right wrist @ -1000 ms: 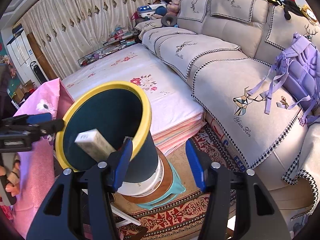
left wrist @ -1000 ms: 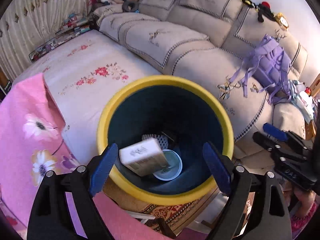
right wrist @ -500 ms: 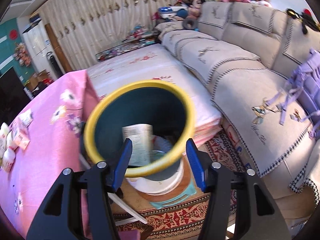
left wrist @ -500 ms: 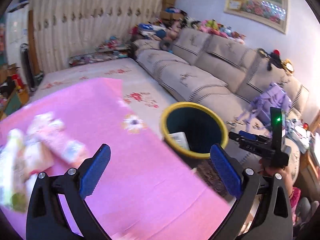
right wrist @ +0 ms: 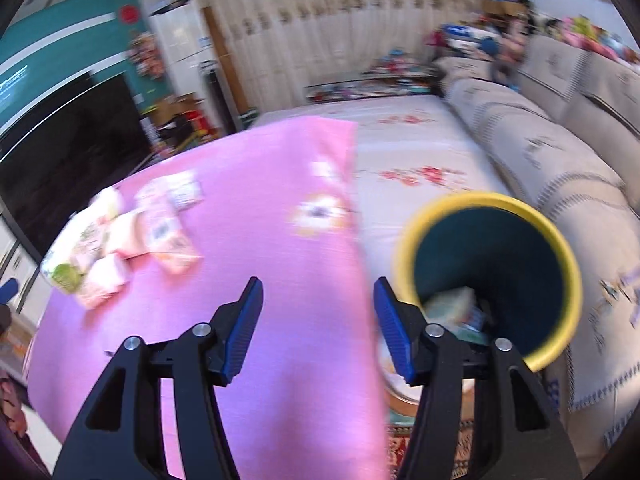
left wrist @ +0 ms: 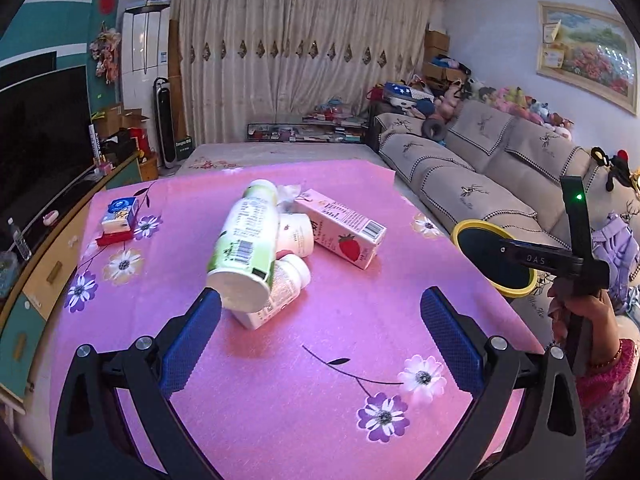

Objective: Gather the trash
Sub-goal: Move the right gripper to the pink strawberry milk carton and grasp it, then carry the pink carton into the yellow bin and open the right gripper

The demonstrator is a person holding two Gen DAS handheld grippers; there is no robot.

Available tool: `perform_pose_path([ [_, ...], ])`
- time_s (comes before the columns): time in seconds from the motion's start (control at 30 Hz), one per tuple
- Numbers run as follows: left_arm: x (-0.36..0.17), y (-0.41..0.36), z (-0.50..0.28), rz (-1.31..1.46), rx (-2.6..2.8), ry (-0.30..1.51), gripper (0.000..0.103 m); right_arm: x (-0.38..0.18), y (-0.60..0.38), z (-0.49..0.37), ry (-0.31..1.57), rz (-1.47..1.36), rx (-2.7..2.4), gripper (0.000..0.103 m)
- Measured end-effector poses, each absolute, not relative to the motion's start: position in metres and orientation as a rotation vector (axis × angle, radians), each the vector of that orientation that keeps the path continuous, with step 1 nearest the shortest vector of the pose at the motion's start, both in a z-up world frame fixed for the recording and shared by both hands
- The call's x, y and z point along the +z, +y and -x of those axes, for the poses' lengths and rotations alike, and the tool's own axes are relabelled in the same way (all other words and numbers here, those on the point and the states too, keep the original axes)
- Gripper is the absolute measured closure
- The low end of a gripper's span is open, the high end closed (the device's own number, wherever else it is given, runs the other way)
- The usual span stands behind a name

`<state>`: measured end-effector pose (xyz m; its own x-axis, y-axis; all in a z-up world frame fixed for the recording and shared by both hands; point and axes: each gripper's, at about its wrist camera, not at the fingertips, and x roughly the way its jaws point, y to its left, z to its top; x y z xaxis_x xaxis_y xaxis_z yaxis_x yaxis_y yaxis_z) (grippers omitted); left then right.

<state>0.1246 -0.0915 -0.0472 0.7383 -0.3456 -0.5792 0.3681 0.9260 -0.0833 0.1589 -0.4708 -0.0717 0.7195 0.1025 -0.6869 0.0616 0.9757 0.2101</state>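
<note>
Living room with a long grey sofa [left wrist: 472,176], cream curtains [left wrist: 296,60] and a table under a pink flowered cloth [left wrist: 320,360], which is where the trash sits.

On the cloth there's a little pile: a green and white bottle [left wrist: 244,248] lying tilted on top of a smaller white bottle [left wrist: 280,288], a pink and white yogurt cup [left wrist: 294,234] tucked behind, and a strawberry milk carton [left wrist: 344,228] lying flat just to the right, touching the cup. Some crumpled clear plastic [left wrist: 288,191] sits at the far side of the pile. A blue box on a red one [left wrist: 118,216] is off near the left edge, well apart.

Left gripper [left wrist: 320,320] hangs over the cloth with its jaws spread wide, holding nothing; the left finger's tip is right by the big bottle's base.

Off the table's right edge is the yellow rimmed bin [right wrist: 492,272], dark teal inside, with some trash already in the bottom (blurry). Right gripper [right wrist: 318,320] is spread too and empty, hanging over the cloth's edge with the bin just to its right. From the left view it shows up in front of the bin.
</note>
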Motion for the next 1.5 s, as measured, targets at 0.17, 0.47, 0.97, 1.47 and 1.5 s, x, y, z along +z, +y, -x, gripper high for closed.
perform_pose_path([
  [0.17, -0.06, -0.079, -0.124, -0.025, -0.365, 0.637, 0.005, -0.064, -0.416, -0.186, 0.759, -0.177, 0.176, 0.041],
  [0.47, -0.074, -0.087, -0.129, -0.006, -0.363, 0.66, 0.005, -0.082, -0.349, -0.235, 0.813, -0.001, 0.273, 0.04],
  [0.97, -0.088, -0.091, -0.14, -0.001, -0.376, 0.688, 0.005, -0.104, -0.334, -0.272, 0.843, 0.011, 0.295, 0.043],
  [1.47, -0.09, -0.094, -0.141, -0.002, -0.371, 0.69, 0.005, -0.086, -0.327, -0.244, 0.808, 0.016, 0.315, 0.064],
  [1.5, -0.09, -0.093, -0.141, -0.002, -0.371, 0.69, 0.005, -0.083, -0.328, -0.24, 0.801, 0.015, 0.315, 0.064],
])
